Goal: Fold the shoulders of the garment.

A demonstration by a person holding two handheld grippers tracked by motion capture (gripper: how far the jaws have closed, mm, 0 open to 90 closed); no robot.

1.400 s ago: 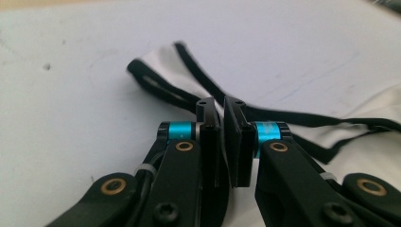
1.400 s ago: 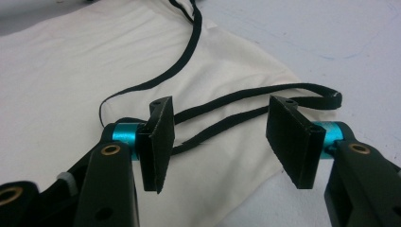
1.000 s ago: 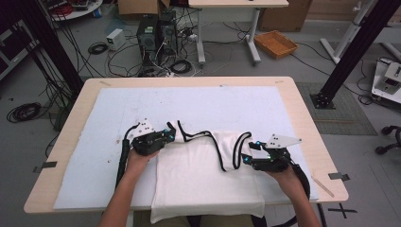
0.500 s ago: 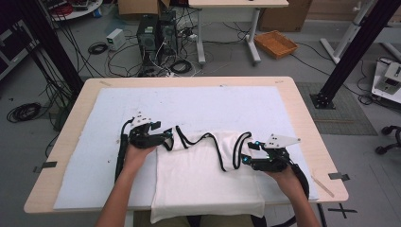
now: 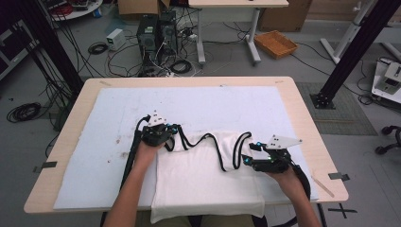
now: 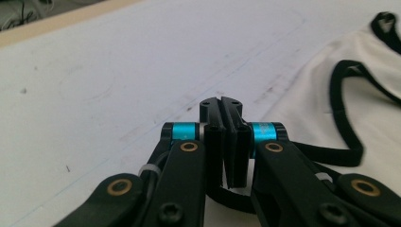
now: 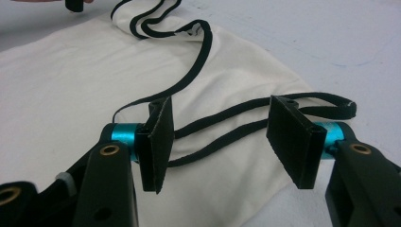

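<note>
A person seated at a pale wooden surface (image 5: 302, 101) works a white garment (image 5: 208, 182) with black-trimmed straps (image 5: 203, 138), a two-jaw gripper in each hand. The garment lies flat on a white mat (image 5: 227, 106) that covers most of the surface, its lower hem hanging at the near edge between the person's forearms and its straps curling across the top toward the far side.

The left gripper (image 5: 171, 135) sits at the garment's upper left corner. In the left gripper view its jaws have just been closing and now stand pressed together (image 6: 222, 142); a loop of the black strap (image 6: 347, 151) runs in beneath and beside them, but whether any of it is pinched between the pads cannot be told.

The right gripper (image 5: 247, 160) rests on the garment's right side, near the looped strap. In the right gripper view (image 7: 227, 142) its jaws stand well apart, with two runs of the black trim (image 7: 222, 127) passing across the gap between the pads; the pads (image 7: 158, 142) press on nothing, and the cloth lies loose beneath them.

Beyond the surface, the floor holds computer towers (image 5: 156, 33), tangled cables (image 5: 23, 111) and an orange tray (image 5: 275, 44).
</note>
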